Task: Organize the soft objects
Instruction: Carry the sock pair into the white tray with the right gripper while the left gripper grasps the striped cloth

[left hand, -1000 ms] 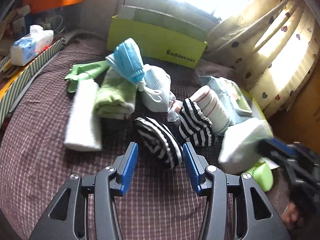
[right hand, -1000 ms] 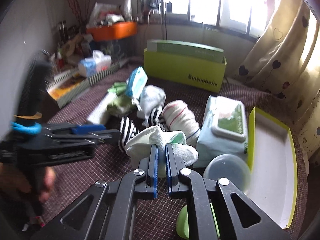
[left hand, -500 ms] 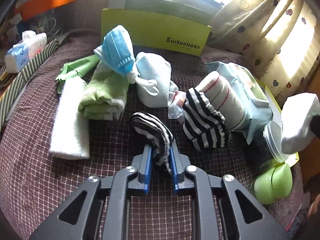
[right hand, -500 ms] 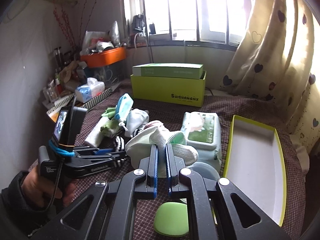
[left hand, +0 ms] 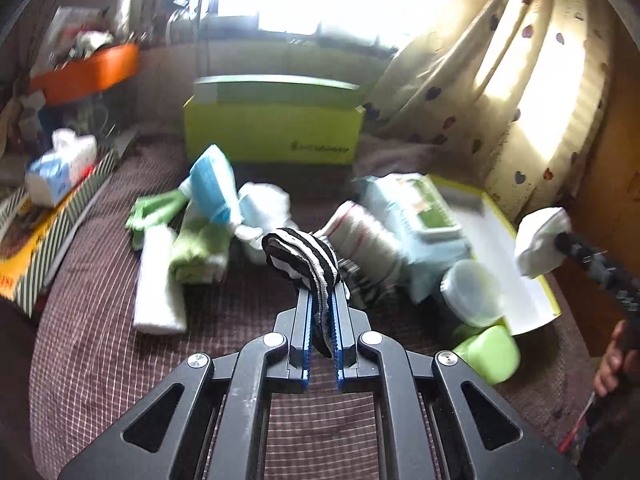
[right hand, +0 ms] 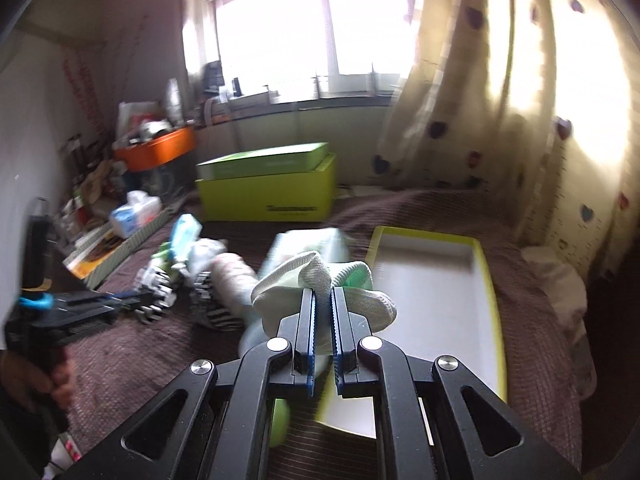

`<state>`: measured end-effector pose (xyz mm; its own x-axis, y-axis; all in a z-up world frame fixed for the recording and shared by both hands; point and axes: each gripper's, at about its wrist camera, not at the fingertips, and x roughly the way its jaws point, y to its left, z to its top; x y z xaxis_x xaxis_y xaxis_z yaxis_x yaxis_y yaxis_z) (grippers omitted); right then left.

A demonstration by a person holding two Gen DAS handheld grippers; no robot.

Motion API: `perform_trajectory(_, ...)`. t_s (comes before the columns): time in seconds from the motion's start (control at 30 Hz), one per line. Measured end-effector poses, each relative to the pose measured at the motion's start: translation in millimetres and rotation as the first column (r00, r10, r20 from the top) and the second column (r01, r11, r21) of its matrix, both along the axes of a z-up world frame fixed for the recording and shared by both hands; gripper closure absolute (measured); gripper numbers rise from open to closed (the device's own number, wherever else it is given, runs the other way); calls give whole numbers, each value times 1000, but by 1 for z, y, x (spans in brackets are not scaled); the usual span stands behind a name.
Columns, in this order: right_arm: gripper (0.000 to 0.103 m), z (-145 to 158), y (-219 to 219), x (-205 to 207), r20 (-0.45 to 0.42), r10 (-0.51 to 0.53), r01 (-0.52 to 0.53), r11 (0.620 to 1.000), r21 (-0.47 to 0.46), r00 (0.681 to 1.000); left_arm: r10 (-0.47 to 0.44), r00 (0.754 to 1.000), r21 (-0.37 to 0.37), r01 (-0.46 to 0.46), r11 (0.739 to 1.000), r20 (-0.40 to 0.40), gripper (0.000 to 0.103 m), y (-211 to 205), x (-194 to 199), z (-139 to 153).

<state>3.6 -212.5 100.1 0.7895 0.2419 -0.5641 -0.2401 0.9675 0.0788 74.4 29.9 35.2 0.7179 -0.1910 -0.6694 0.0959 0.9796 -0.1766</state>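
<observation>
My left gripper [left hand: 322, 294] is shut on a black-and-white striped sock [left hand: 304, 254], lifted off the checked bedspread [left hand: 100, 344]. Its twin striped sock [left hand: 366, 284] lies just behind on the spread, beside a white roll with red stripes [left hand: 364, 236]. My right gripper [right hand: 323, 294] is shut on a white and green sock [right hand: 320, 276], held in the air near the left edge of a shallow white tray with a lime rim [right hand: 440, 280]. In the left wrist view that white sock [left hand: 540, 240] hangs over the tray [left hand: 504, 248] at the right.
Folded green towel [left hand: 198, 248], white cloth [left hand: 158, 280], blue masks [left hand: 212, 184], wipes pack [left hand: 416, 208], a clear lidded jar [left hand: 472, 292] and a green case [left hand: 492, 352] crowd the spread. A lime box [left hand: 272, 128] stands at the back, curtains [left hand: 500, 80] at the right.
My left gripper closed on the striped sock and lifted it off the bedspread. My right gripper carried the white sock rightward, from above the pile to the tray.
</observation>
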Motion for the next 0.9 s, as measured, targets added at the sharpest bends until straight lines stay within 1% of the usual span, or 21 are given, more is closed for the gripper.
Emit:
perform_trajectory(0.13, 96, -13, -33, 7, -40, -79, 79, 997, 9, 996, -66, 997, 20, 65, 998, 28, 95, -25, 2, 16)
perform_trajectory(0.23, 96, -23, -50, 11, -68, -119, 120, 993, 8, 991, -135, 990, 28, 134, 991, 40, 95, -51, 7, 28)
perform_trajectory(0.3, 96, -30, -61, 15, -90, -142, 144, 990, 7, 986, -181, 982, 41, 179, 983, 48, 95, -70, 10, 33)
perform_trajectory(0.4, 96, -41, -73, 25, -118, -166, 168, 986, 12, 979, -261, 964, 52, 258, 965, 50, 94, -103, 18, 37)
perform_trajectory(0.5, 96, -49, -82, 37, -135, -181, 185, 983, 18, 974, -317, 948, 57, 314, 948, 33, 94, -131, 29, 34)
perform_trajectory(0.63, 96, -52, -95, 53, -139, -180, 188, 981, 47, 974, -382, 924, 70, 381, 922, 2, 94, -167, 46, 29)
perform_trajectory(0.77, 95, -52, -100, 67, -141, -169, 179, 982, 62, 976, -423, 905, 81, 425, 902, -38, 94, -194, 65, 20)
perform_trajectory(0.9, 93, -53, -101, 75, -150, -143, 156, 985, 78, 978, -450, 888, 93, 457, 884, -90, 94, -217, 86, 6)
